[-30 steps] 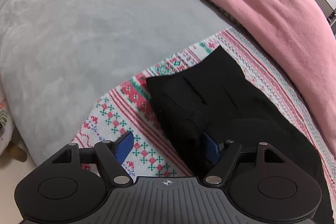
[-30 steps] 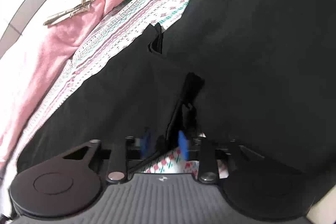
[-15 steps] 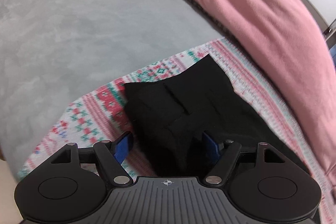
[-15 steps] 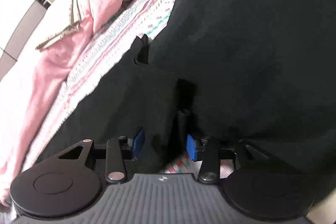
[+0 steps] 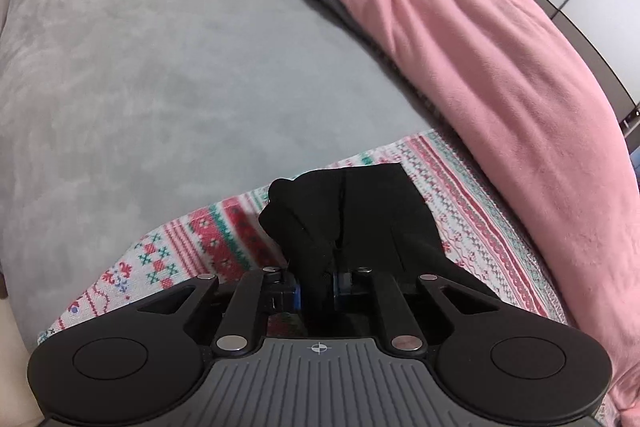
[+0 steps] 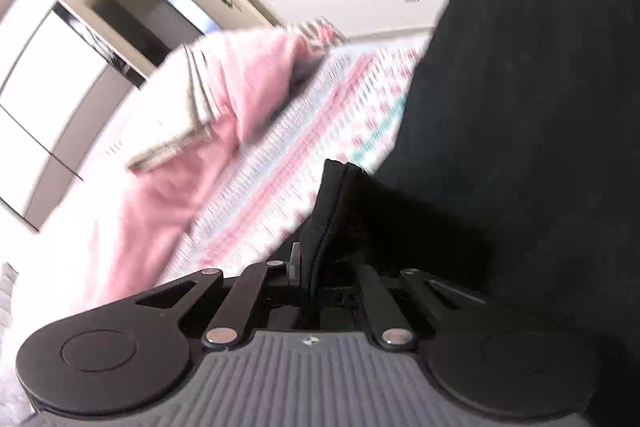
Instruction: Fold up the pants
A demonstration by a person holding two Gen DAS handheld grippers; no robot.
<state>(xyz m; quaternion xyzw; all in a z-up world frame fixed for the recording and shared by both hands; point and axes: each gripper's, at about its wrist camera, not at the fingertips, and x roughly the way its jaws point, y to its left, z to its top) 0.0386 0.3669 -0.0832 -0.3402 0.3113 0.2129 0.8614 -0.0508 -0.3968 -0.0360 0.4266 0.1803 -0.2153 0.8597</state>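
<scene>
Bedroom, patterned blanket (image 5: pixel 224 239) on a grey bed: both grippers have hold of the black pants.

Bunched pants (image 5: pixel 352 211) sit at lower centre of the left view; the left gripper (image 5: pixel 316 287) has its jaws closed on a gathered edge, and the right gripper (image 6: pixel 316 279) pinches another edge at lower centre, cloth filling the right side. Judged the lift-and-carry of a fold; next, both ends should travel together and lie flat. A pink blanket (image 5: pixel 500 75) lies at upper right.

My right gripper's (image 6: pixel 316 283) fingertips vanish behind bunched black fabric pants (image 6: pixel 500 147); patterned red-green knit blanket (image 6: pixel 304 155) behind is motion-blurred.
</scene>
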